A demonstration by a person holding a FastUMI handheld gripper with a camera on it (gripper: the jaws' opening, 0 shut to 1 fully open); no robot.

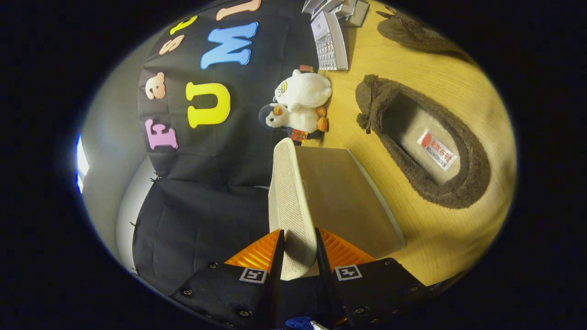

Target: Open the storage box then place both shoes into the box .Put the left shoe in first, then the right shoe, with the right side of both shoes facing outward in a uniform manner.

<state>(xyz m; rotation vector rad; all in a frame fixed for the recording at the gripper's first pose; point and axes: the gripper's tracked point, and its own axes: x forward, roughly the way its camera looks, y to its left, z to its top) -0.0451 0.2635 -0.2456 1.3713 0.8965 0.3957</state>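
The storage box (341,197) sits at the centre of the frame on a wooden table (458,87), its beige body running from just above the fingers toward the middle. Its woven lid (290,201) stands lifted on edge along the box's left side, reaching from the bottom centre up to mid-frame. The gripper (298,256) at the bottom centre has its jaws drawn in narrowly on the lid's near edge, both fingers pressing against it from either side.

To the right of the box, apart from it, a brown fuzzy slipper (454,178) lies on the table with its opening facing the camera and a label on its light insole. A second brown slipper (415,32) lies in the upper right, near the top edge. Just beyond the lid's far end, at upper centre, two plush toys (302,103) sit together against the booth wall. Above them, at the top centre, stands a desk calendar (329,41).
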